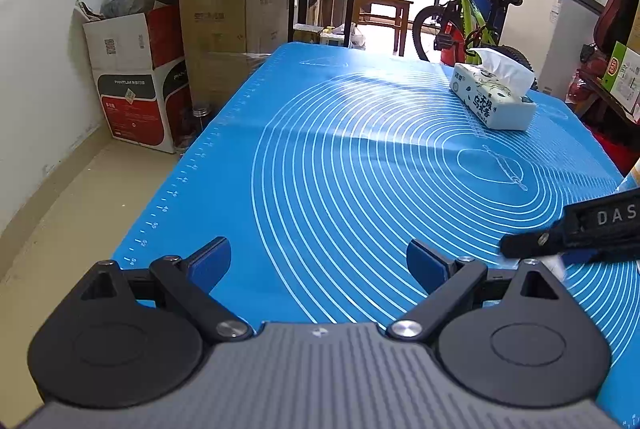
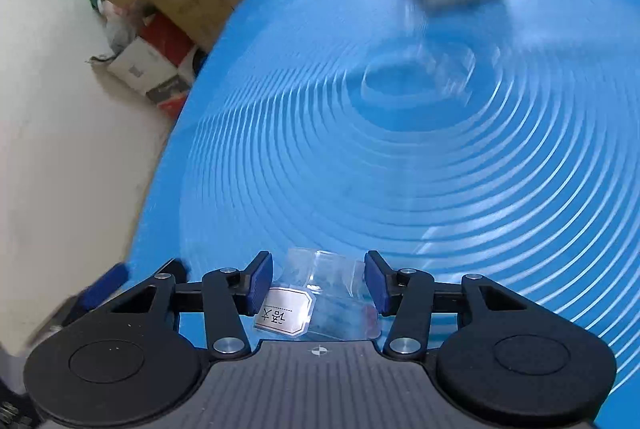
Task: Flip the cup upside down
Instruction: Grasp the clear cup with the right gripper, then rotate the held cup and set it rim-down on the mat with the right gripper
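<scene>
Clear glossy plastic cup (image 2: 320, 289), paper label (image 2: 285, 313).

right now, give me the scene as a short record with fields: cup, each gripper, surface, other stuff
cup: clear plastic cup with a white label, between the right gripper's pads, off the mat
right gripper: shut on the cup; view motion-blurred, tilted
left gripper: open, holds nothing, above the near end of the mat
surface: blue mat with white concentric rings
other: tissue box at the far right of the mat, tissue sticking up
cup orientation: cannot tell
</scene>
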Demonstrator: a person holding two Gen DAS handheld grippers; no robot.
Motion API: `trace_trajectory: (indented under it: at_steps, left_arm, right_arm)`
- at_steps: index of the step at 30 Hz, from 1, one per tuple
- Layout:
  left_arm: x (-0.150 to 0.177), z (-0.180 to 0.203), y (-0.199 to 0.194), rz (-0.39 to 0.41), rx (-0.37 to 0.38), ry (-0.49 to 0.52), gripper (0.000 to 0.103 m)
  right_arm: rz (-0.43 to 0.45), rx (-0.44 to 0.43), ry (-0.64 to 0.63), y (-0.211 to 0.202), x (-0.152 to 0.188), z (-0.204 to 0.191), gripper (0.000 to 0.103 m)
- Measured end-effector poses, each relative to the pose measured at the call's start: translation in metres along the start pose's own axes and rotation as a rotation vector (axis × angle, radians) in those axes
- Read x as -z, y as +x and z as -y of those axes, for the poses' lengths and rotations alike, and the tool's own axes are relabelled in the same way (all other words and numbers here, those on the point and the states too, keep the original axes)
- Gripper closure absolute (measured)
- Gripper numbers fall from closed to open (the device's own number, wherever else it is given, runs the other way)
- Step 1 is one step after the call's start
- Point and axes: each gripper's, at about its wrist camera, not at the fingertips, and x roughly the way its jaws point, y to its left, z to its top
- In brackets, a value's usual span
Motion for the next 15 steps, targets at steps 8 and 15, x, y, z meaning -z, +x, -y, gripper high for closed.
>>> trace_trajectory:
  at_steps: [8, 15]
  left_arm:
    - [0.006, 0.017, -0.003, 0.000, 0.027, 0.011, 0.009]
    - [0.016, 0.032, -0.010, -0.003, 0.046, 0.045, 0.009]
  right_arm:
    - [0.402, 0.252, -0.378, -0.026, 0.040, -0.007, 0.048]
    - [0.472, 0.261, -0.516, -0.030, 0.080, -0.002, 0.051]
